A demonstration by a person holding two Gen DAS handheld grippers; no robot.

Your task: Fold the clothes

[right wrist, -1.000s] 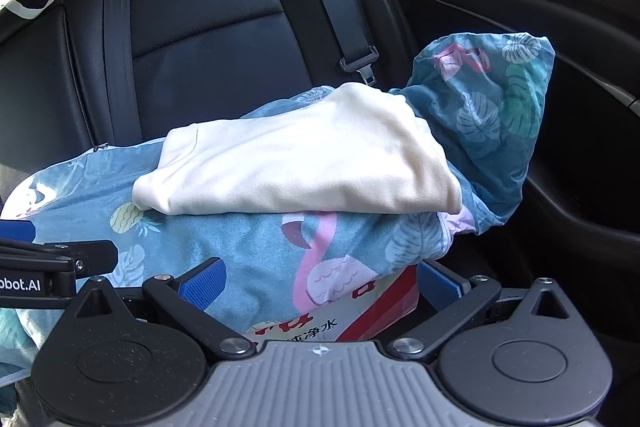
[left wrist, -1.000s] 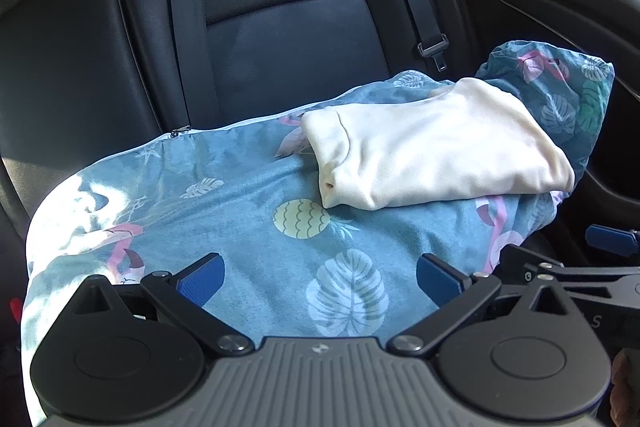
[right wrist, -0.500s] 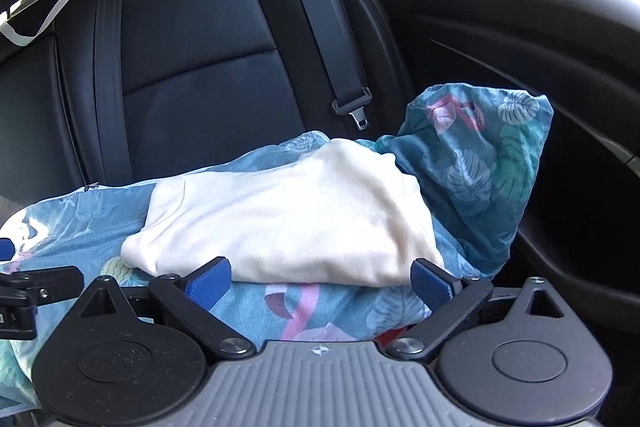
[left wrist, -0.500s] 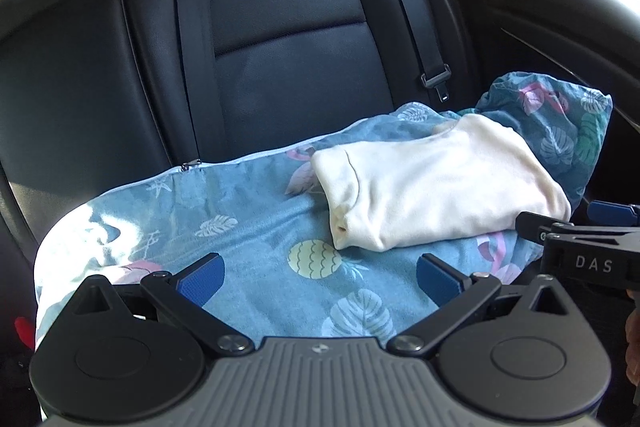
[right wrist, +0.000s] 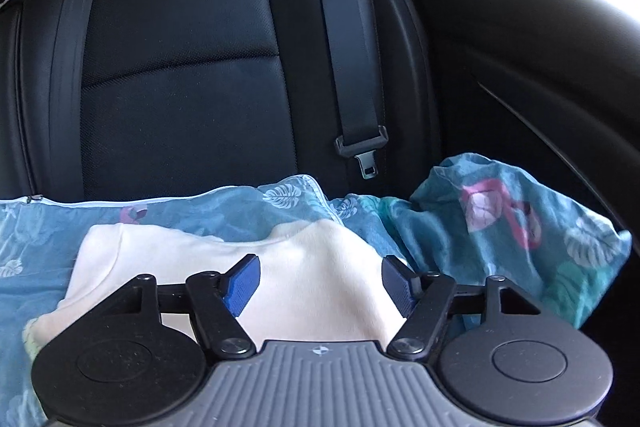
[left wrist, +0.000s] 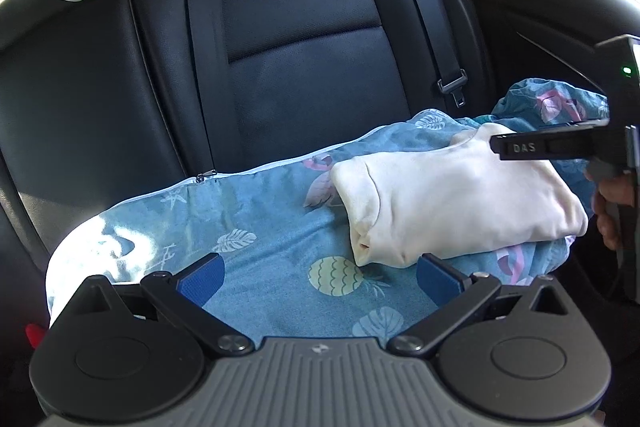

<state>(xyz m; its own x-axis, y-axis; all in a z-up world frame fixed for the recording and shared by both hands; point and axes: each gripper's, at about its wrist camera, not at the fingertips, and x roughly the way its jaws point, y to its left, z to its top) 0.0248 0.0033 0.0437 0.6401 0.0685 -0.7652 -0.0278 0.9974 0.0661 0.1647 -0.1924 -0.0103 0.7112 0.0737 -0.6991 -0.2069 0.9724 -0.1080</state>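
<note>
Left wrist: soft folded cream garment (left wrist: 460, 203)

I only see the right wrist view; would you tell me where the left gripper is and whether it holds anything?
Observer: The left gripper is open and empty, over the blue printed cover, beside the near left corner of the folded cream garment.
Operator: Is the garment's near edge tidy? My right gripper hides it.
Observer: One smooth folded edge resting on the cover.
Operator: How does that gripper look from the side?
Observer: Its jaws have just been closing, nothing pinched yet; its finger crosses the garment's far edge, contact unclear.
</note>
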